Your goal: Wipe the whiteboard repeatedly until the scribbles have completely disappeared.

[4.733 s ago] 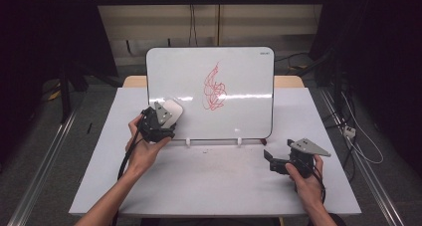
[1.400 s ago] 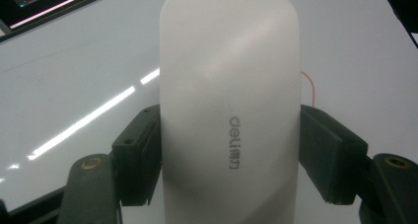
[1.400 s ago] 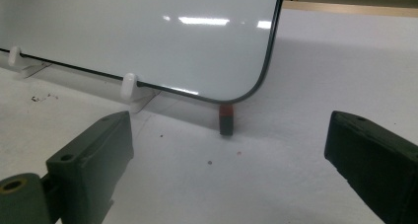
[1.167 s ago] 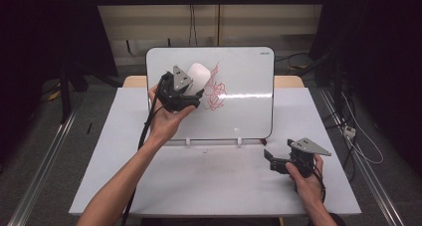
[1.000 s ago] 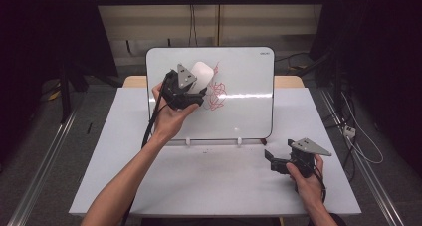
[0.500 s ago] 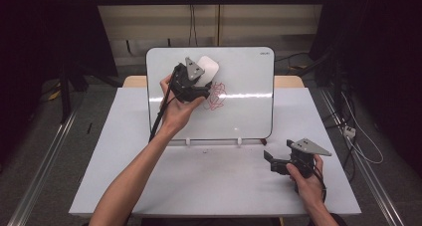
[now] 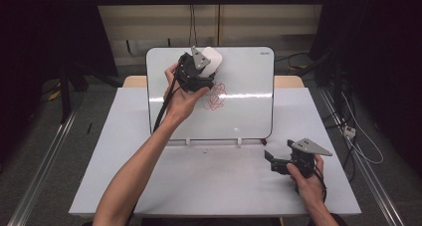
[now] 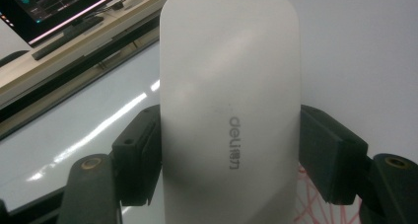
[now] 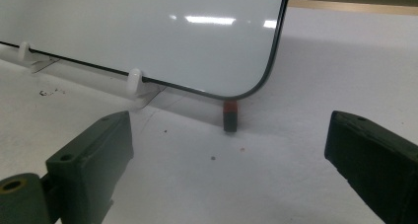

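The whiteboard (image 7: 239, 111) stands on the table (image 7: 209, 186). The left gripper (image 7: 201, 71) holds the eraser (image 7: 211, 59) against its upper left, above the scribble (image 7: 216, 96). The right gripper (image 7: 276, 162) sits before its right corner.

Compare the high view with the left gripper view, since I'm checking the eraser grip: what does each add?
High view alone: the red scribble in full, just below the eraser, the table, and the right hand-held gripper with jaws apart, low on the table. Left gripper view alone: both pads pressed on the eraser's sides and its printed logo. Both: the left hand-held gripper holding the white eraser against the whiteboard.
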`<state>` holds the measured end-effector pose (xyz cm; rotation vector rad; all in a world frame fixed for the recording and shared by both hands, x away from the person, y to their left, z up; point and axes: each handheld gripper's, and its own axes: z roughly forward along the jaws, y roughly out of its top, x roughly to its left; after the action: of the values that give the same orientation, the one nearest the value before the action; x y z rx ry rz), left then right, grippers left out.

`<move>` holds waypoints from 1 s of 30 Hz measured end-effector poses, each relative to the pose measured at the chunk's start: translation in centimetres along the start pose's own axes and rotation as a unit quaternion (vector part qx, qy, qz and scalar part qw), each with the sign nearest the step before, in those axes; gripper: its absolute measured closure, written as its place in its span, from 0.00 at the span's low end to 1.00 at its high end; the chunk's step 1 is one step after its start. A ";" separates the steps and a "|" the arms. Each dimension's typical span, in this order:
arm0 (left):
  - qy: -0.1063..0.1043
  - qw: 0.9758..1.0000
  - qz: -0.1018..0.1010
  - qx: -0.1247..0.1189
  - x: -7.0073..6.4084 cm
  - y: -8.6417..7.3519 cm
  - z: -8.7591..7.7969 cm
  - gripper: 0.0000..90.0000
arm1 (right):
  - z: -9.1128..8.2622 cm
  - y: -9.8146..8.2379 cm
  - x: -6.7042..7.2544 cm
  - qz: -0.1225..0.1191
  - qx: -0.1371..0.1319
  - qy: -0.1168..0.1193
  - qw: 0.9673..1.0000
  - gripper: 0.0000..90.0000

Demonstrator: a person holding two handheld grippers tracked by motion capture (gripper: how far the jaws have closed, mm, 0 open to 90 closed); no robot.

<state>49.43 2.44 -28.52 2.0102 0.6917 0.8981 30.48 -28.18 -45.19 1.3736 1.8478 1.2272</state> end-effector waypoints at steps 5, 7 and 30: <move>0.006 1.000 -0.001 0.008 0.1 0.1 0.6 0.35 | 0.1 0.0 0.0 -0.004 -0.002 0.001 1.000 0.05; 0.010 1.000 0.003 0.011 0.1 0.2 0.7 0.35 | 0.1 0.0 0.0 -0.005 -0.002 0.001 1.000 0.05; 0.038 0.999 0.027 0.028 -0.5 0.5 1.6 0.34 | 0.1 0.1 0.1 -0.006 -0.002 0.001 1.000 0.05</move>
<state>50.48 1.06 -28.94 2.0618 0.7131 1.0013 30.56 -28.07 -45.18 1.3577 1.8509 1.2260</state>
